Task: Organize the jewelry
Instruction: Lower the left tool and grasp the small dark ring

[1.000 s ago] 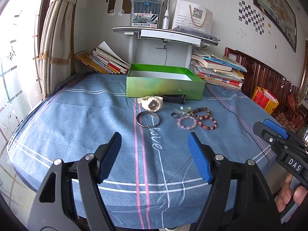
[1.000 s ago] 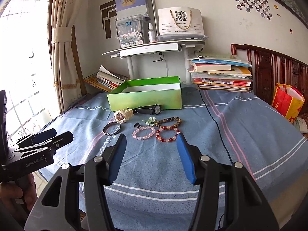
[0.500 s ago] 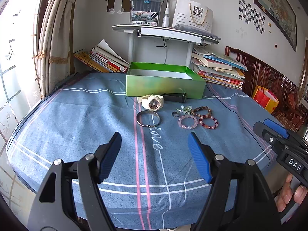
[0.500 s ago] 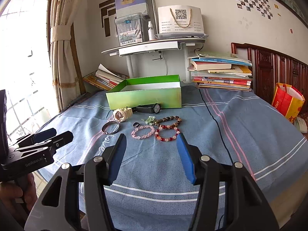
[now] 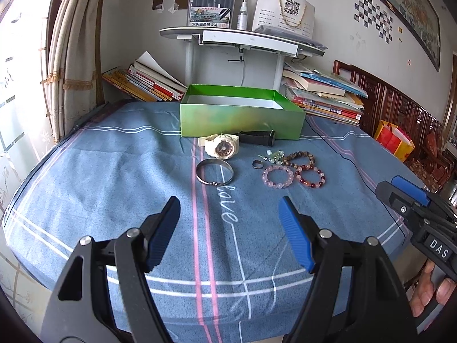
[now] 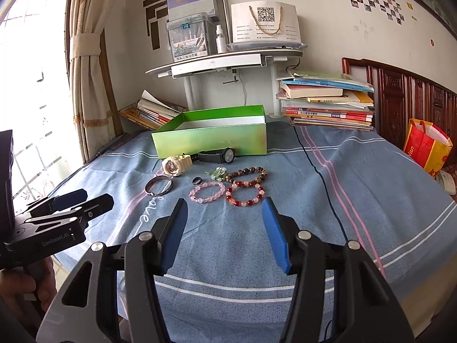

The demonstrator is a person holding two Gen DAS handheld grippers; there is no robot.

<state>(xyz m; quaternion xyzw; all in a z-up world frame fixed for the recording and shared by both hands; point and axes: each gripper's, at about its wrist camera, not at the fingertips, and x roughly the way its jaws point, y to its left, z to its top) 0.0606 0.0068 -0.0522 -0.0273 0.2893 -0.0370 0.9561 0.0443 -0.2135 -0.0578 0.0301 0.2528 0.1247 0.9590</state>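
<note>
Both the left claw (image 5: 230, 205) and the right claw (image 6: 224, 207) are held apart, empty, low in frame; bracelets (image 6: 207, 192) are seen mid-frame before the green box (image 6: 211, 140).

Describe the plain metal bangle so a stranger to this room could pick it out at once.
Start at the open green cardboard box on the blue bedspread. Just in front of it lies a cream plastic wristwatch, and directly in front of that the thin silver metal bangle. It is the only smooth, beadless hoop, lying apart to the left of the bead bracelets.

surface: blue sheet (image 5: 120, 177) | on it: green box (image 5: 240, 120), watches, bracelets, ring
</note>
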